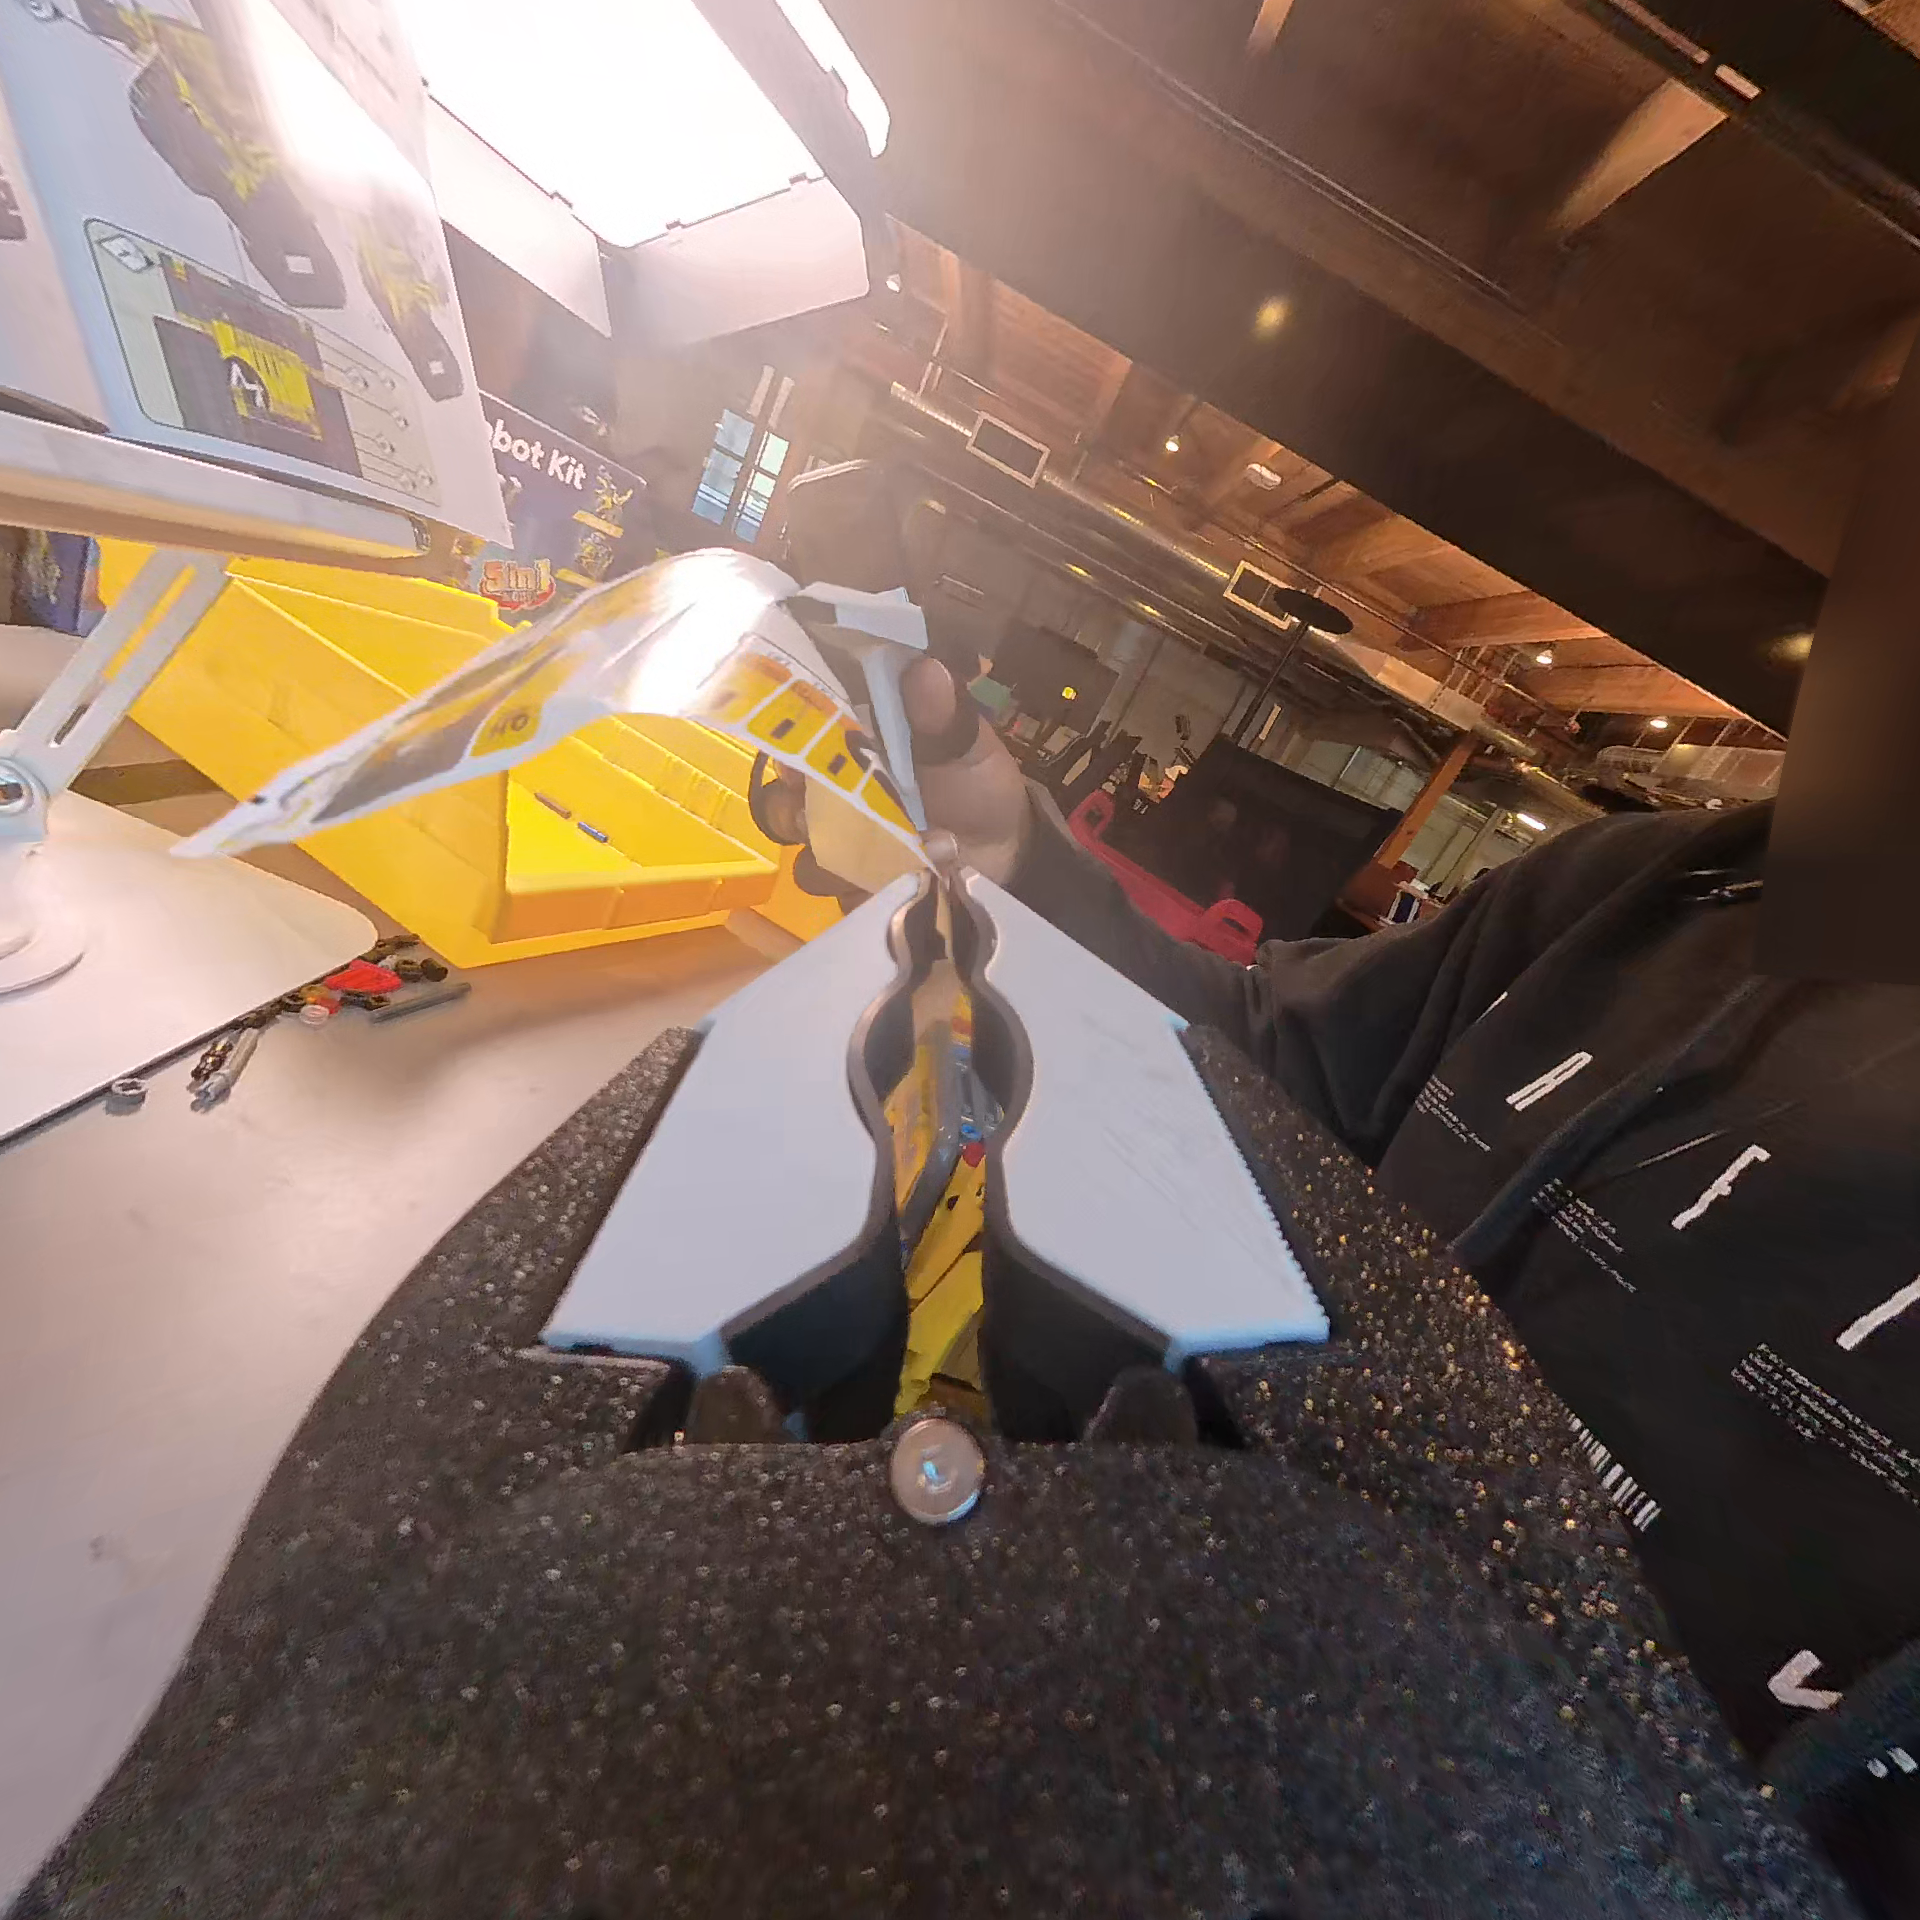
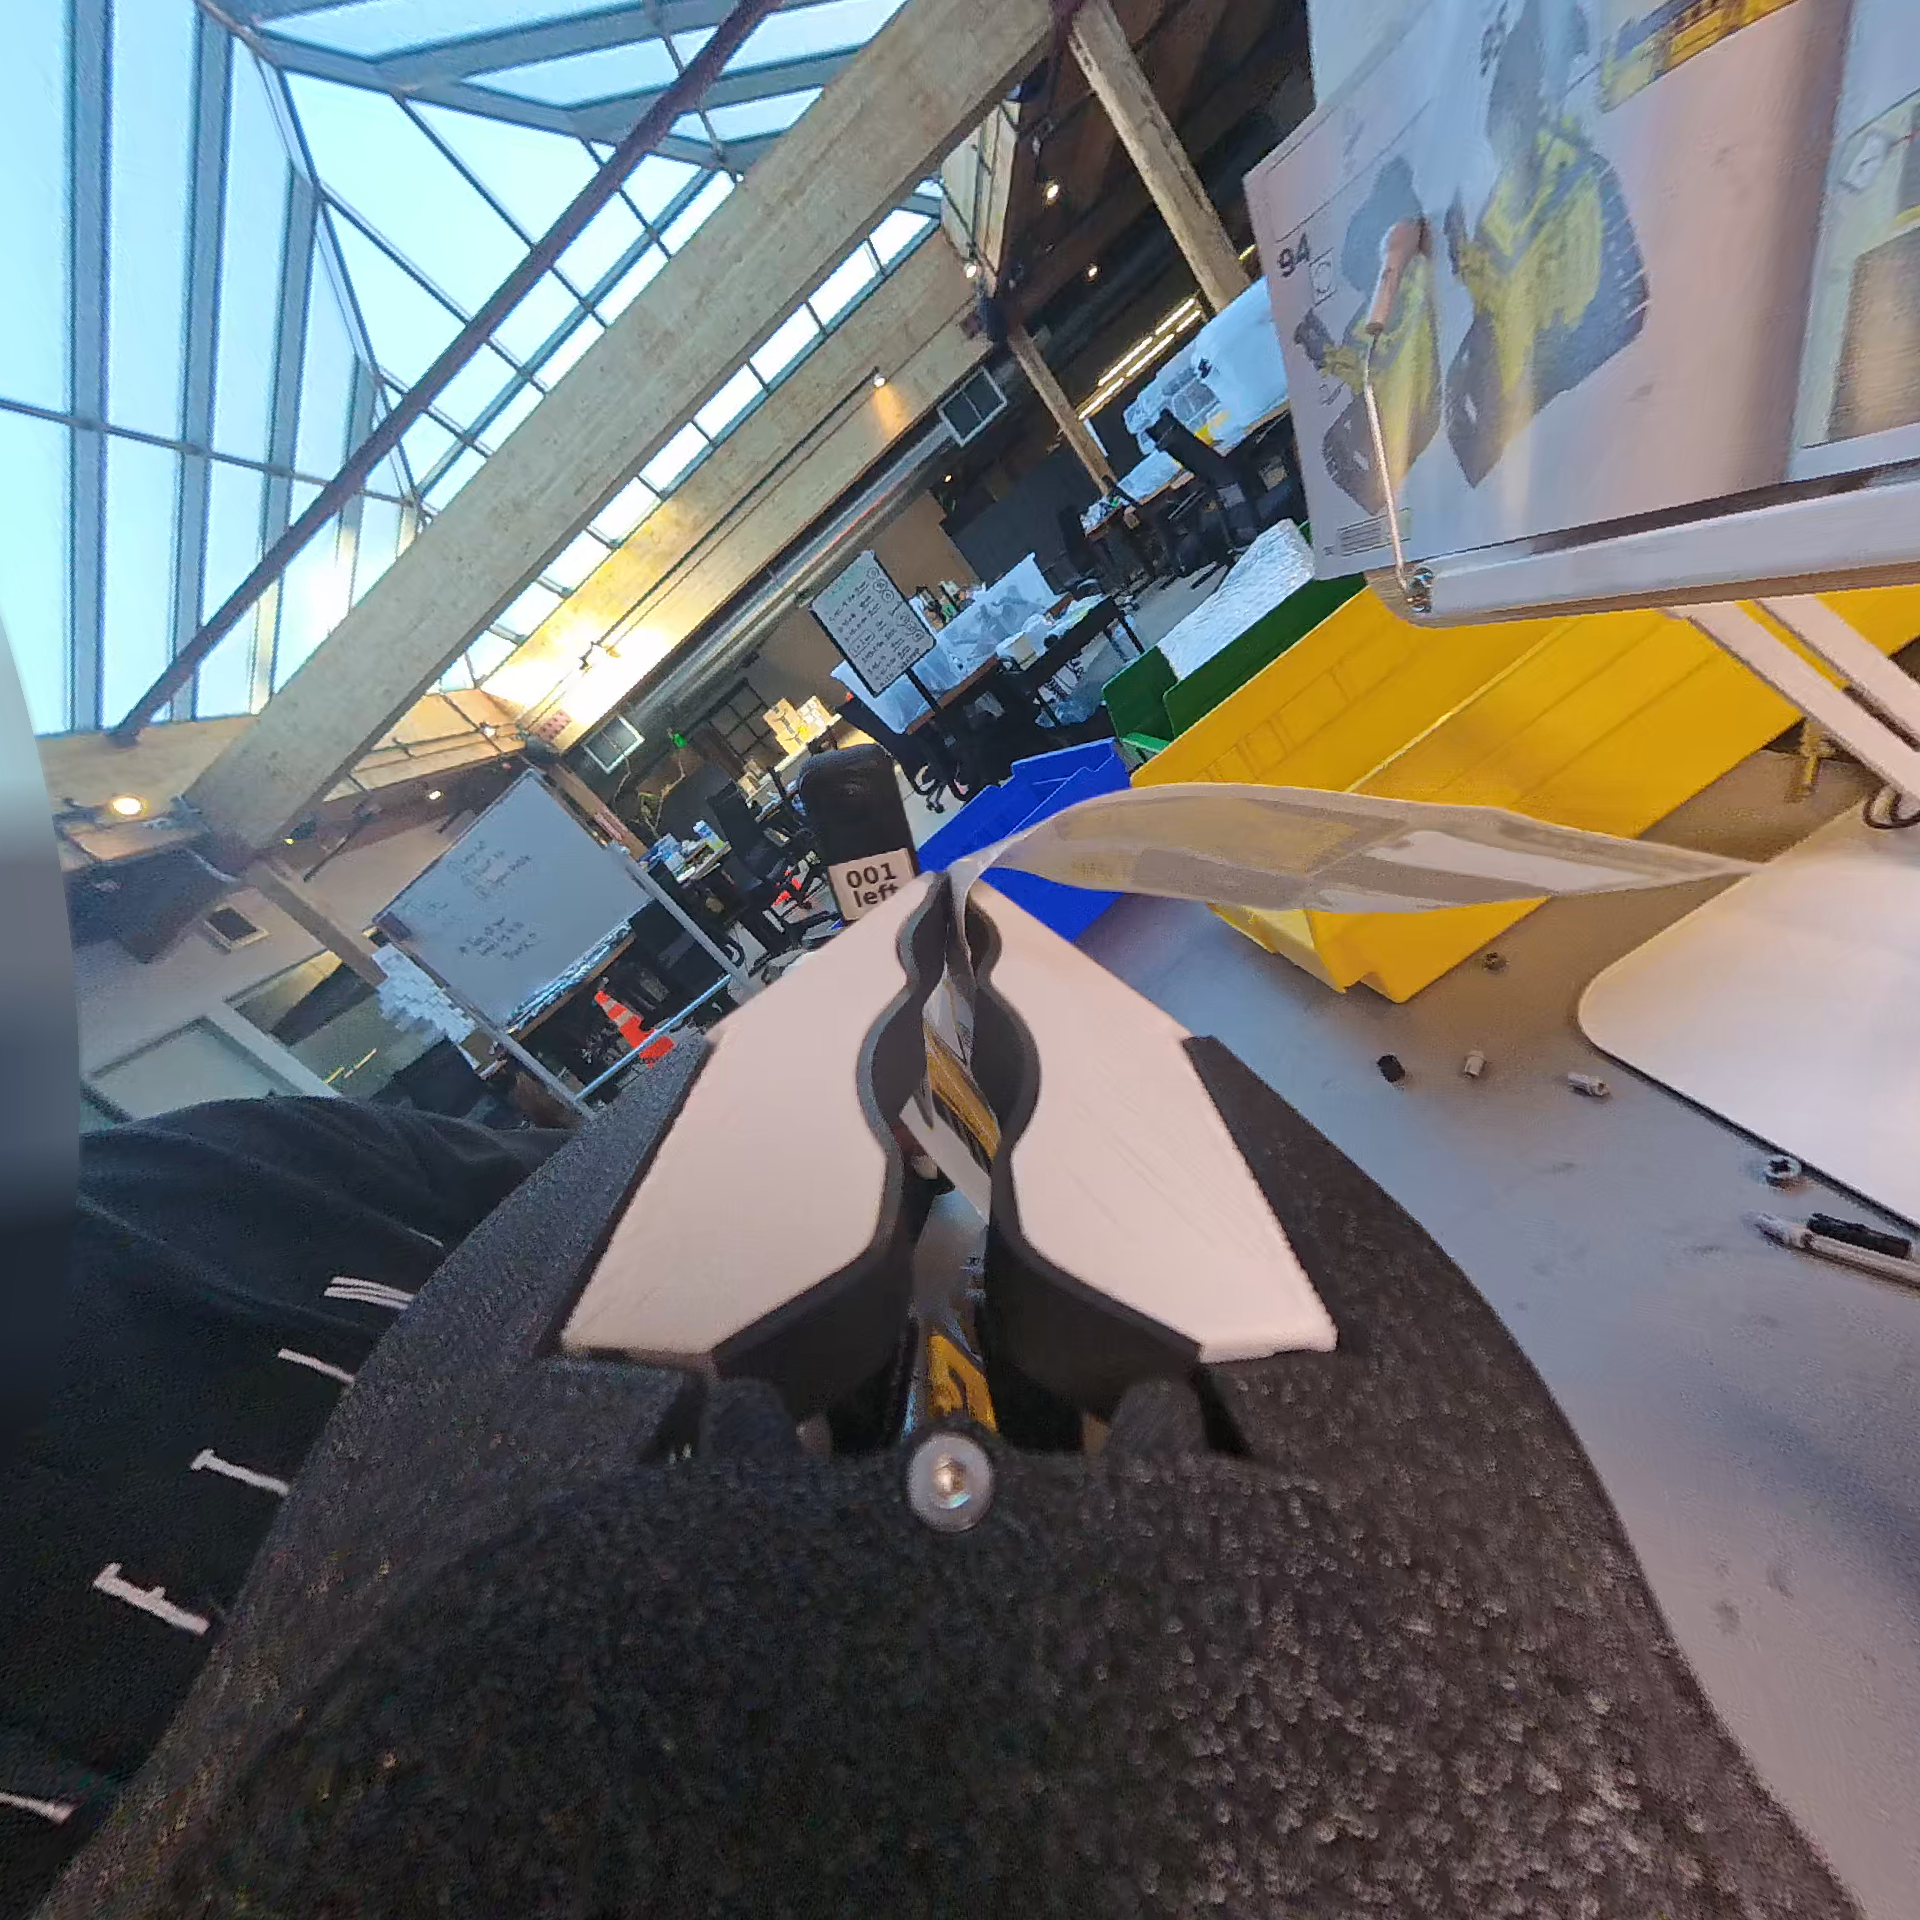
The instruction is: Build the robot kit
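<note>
A glossy sticker sheet [image 1: 540, 707] with yellow and black stickers curls up and to the left from my left gripper [image 1: 940, 883]. The gripper is shut on one edge of the sheet, which runs down between its white fingers [image 1: 769, 1143]. The right gripper's white fingers [image 1: 878, 634], held by a hand [image 1: 966, 769], meet the same sheet just beyond. In the right wrist view my right gripper [image 2: 951, 888] is shut on the sheet [image 2: 1351, 852], which bends away to the right above the table. The left gripper's black body [image 2: 857, 810] stands just behind.
An open instruction booklet [image 1: 281, 260] rests on a white stand [image 1: 156, 935]. A yellow bin [image 1: 623, 852] is behind the sheet, with blue [image 2: 1039, 821] and green [image 2: 1153, 696] bins. Small loose parts [image 1: 364, 982] and a marker [image 2: 1849, 1242] lie on the grey table [image 1: 312, 1195]. A person's black sleeve [image 1: 1558, 1143] is at the right. About 10 cm separates my left fingertips from my right. My right gripper's tips are some 20 cm from the marker [image 2: 1849, 1242]. Look for it in the left wrist view [image 1: 210, 1073] too.
</note>
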`<state>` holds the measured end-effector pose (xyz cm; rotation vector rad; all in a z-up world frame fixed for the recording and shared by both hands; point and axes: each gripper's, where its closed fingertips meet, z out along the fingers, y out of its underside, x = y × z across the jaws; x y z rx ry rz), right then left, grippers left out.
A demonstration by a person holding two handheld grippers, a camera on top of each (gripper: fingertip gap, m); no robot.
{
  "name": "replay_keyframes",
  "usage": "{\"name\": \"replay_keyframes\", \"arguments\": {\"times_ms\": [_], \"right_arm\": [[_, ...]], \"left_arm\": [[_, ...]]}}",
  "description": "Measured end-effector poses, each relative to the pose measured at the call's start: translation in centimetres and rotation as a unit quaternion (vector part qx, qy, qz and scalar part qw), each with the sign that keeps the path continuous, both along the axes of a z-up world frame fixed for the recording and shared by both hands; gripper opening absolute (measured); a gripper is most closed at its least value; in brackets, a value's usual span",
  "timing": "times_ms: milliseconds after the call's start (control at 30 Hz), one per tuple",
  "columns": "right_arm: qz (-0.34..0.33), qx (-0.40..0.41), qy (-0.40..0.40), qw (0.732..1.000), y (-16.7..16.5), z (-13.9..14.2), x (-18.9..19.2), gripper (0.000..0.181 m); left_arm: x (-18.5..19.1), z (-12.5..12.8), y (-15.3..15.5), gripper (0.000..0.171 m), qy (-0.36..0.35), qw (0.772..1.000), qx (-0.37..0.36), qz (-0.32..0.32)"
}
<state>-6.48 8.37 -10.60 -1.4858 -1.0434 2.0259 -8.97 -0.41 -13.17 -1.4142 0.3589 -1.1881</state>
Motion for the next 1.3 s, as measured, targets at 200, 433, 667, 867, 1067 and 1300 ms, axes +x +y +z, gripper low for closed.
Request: {"name": "replay_keyframes", "arguments": {"times_ms": [200,433,667,867,1067,1300], "right_arm": [[-0.005,0.004,-0.025,1.0,0.3,-0.9,-0.2,0.001],[0.045,0.001,0.017,0.999,-1.2,0.5,0.4,0.0],[0.047,0.015,0.005,0.999,-1.4,0.0,0.2,0.001],[0.034,0.011,0.004,0.999,-0.9,-0.1,0.2,0.0],[0.046,0.019,-0.002,0.999,-1.4,-0.5,0.1,0.0],[0.09,0.009,0.021,0.996,-2.8,-0.2,0.3,0.0]], "left_arm": [[0.0,0.8,-0.3,0.0,0.002,1.0,0.027,0.012],[0.6,1.0,-0.8,0.009,-0.008,1.0,0.028,-0.01],[1.0,1.0,-1.1,0.0,0.01,0.999,0.039,-0.011],[1.2,1.2,-1.4,0.0,0.025,0.998,0.056,-0.008],[1.5,1.8,-2.0,0.0,0.011,0.997,0.074,-0.021],[1.6,1.9,-2.2,0.0,0.005,0.996,0.079,-0.027]]}}
